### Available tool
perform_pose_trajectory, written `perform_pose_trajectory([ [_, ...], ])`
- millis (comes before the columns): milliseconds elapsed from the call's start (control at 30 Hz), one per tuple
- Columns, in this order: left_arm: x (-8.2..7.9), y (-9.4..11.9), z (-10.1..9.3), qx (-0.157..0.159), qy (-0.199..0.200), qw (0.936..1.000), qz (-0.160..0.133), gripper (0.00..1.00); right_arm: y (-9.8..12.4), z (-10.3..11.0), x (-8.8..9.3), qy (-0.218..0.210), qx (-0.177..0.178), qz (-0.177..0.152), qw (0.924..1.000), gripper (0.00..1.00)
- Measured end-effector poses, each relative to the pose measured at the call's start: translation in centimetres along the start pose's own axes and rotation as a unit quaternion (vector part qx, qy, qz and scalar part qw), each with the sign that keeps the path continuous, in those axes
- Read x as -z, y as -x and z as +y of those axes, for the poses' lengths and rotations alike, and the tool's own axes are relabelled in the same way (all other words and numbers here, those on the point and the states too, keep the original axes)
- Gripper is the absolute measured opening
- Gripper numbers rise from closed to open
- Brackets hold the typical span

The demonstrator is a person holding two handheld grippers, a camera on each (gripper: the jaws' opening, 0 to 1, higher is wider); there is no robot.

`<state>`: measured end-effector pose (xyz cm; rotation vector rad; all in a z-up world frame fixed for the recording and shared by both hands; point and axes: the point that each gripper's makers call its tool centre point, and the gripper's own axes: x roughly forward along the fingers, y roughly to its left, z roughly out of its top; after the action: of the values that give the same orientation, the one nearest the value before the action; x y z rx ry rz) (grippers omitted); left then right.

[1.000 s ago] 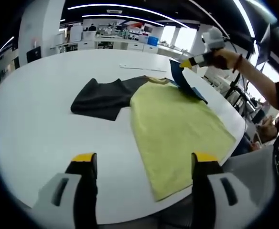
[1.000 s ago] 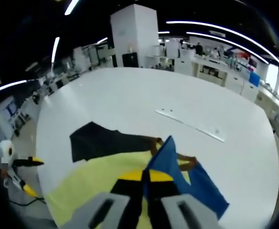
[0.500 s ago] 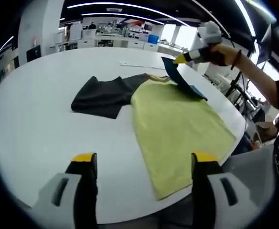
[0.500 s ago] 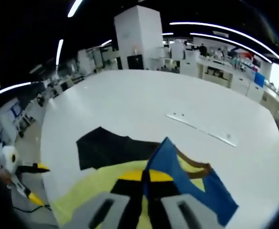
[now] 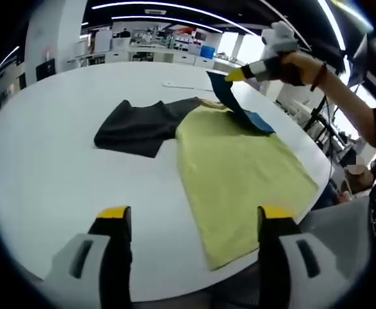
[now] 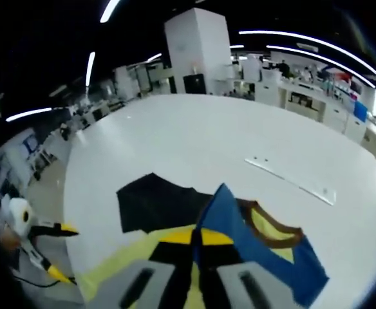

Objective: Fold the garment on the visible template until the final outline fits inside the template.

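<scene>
Over the last second the blue sleeve (image 5: 238, 108) has been carried further across the yellow body of the garment (image 5: 243, 174): in the left gripper view its raised tip now stands closer to the collar end and over the dark sleeve's side, where earlier it hung nearer the far edge of the tabletop (image 5: 46, 161). The right tongs (image 5: 234, 75) remain clamped on that blue sleeve, the cloth pinched between the shut jaws in the right gripper view (image 6: 196, 241), with the brown-trimmed collar (image 6: 273, 226) just beside it. The garment itself lies flat on the white tabletop, its yellow body running toward the near edge and its dark sleeve (image 5: 136, 125) spread out to one side; these parts have not shifted. The left tongs (image 5: 191, 215) stay idle and spread apart, gripping nothing, hanging above the near rim of the tabletop beside the hem. No template outline can be made out under the cloth. Judging from this, the first sleeve fold is under way but not laid down; the blue sleeve needs to come to rest on the yellow body, and the dark sleeve and the lengthwise fold appear still to be done. A thin white strip (image 6: 290, 181) lies well apart on the tabletop.
</scene>
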<state>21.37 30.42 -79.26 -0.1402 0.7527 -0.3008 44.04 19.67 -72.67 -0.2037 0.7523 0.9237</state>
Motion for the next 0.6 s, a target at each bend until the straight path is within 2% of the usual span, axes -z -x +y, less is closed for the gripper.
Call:
perform_pose_trajectory([
  [167,0.2,0.0,-0.1,-0.001,0.003,1.0000,0.003,0.77,-0.9,1.4,0.0,0.012,-0.024,0.002,0.9996,0.00],
  [467,0.0,0.0,-0.1,-0.002,0.003,1.0000,0.000,0.76,-1.6,3.8,1.0,0.026,-0.045,0.008,0.9986,0.00],
  [600,0.2,-0.1,0.0,-0.002,0.004,1.0000,0.001,0.75,-2.2,4.6,2.3,0.034,-0.049,0.021,0.9980,0.00],
])
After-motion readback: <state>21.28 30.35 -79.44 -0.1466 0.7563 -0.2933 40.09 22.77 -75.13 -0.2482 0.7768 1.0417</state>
